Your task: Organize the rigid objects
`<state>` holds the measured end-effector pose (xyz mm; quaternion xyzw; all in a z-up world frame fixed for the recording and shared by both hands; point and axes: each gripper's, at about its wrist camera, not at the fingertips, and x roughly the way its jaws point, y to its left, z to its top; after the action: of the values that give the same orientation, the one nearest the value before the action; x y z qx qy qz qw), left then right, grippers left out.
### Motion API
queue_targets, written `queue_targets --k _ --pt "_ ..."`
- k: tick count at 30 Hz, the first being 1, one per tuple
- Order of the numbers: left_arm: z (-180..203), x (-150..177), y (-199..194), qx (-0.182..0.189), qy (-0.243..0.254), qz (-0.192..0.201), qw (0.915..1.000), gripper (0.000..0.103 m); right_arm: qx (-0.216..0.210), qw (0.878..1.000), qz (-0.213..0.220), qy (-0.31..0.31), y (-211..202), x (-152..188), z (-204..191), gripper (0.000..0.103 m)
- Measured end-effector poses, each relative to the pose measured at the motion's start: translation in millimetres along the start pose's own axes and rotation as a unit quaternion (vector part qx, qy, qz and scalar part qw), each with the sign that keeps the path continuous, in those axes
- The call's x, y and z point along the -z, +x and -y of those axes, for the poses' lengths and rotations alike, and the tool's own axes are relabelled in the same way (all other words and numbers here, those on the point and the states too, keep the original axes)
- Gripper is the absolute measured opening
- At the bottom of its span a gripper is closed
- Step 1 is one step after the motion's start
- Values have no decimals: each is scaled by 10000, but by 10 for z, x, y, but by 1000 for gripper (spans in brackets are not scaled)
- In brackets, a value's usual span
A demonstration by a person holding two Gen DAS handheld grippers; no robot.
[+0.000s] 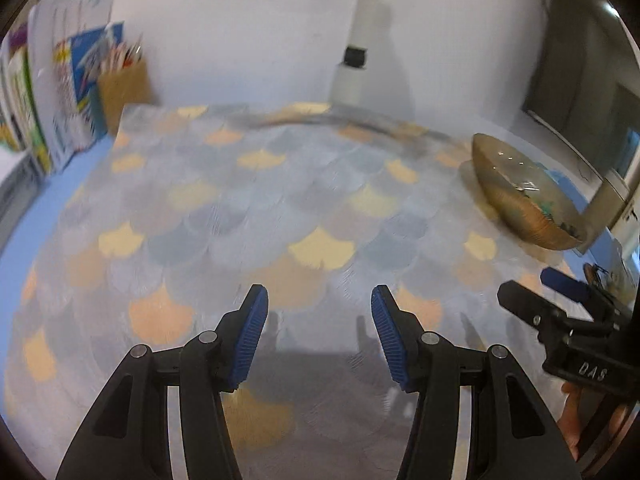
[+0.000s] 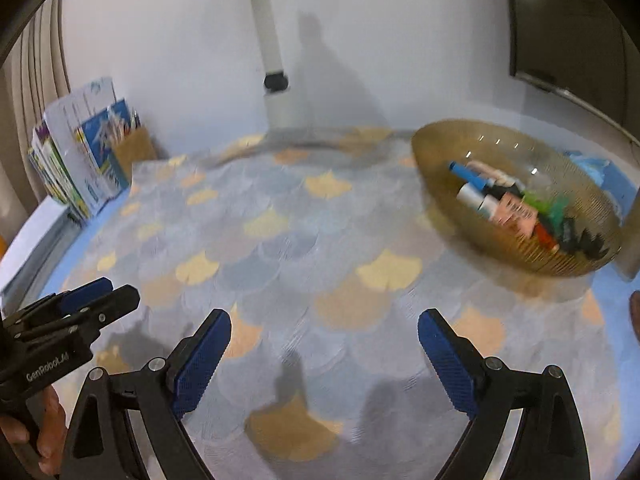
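A golden ribbed bowl [image 2: 500, 240] stands on the patterned mat at the right; it also shows in the left wrist view [image 1: 516, 208]. It holds several markers and small items [image 2: 496, 196], among them blue-capped, white, red, green and black ones. My right gripper [image 2: 324, 320] is open and empty, above the mat in front of the bowl and to its left. My left gripper [image 1: 320, 300] is open and empty above the middle of the mat. Each gripper shows at the edge of the other's view: the right one [image 1: 560, 300], the left one [image 2: 80, 308].
A mat with a fan pattern [image 2: 280, 240] covers a blue table. Books and booklets [image 2: 76, 160] and a brown pencil holder [image 2: 134, 148] stand at the back left. A white lamp post [image 2: 272, 80] rises by the wall. A dark monitor [image 2: 568, 40] is at the back right.
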<state>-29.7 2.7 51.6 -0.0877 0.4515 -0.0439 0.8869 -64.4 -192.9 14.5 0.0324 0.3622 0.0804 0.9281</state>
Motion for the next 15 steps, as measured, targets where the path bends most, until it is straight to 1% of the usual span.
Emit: queue_targets --k 3,6,10,11,12,13,15 --pt "-34 67 62 -135 -84 31 9999 51 77 10000 -51 -27 83 73 -49 94" --pt "-10 113 89 -307 36 149 9994 51 201 9996 25 -173 112 96 -100 94" --pt "-10 130 149 -332 6 92 9994 51 233 9995 -55 -191 172 133 -96 94" --pt "-9 131 129 -335 -6 130 9994 52 243 9995 -54 -179 169 133 -85 94" --pt "-21 128 126 -343 -28 153 9993 54 248 9996 -35 -165 163 132 -78 94" --pt "-38 129 138 -351 -59 130 9993 58 254 9996 -20 -154 162 135 -74 94" --pt "-77 132 147 -378 -152 101 9991 59 275 9995 -26 -162 172 140 -72 94"
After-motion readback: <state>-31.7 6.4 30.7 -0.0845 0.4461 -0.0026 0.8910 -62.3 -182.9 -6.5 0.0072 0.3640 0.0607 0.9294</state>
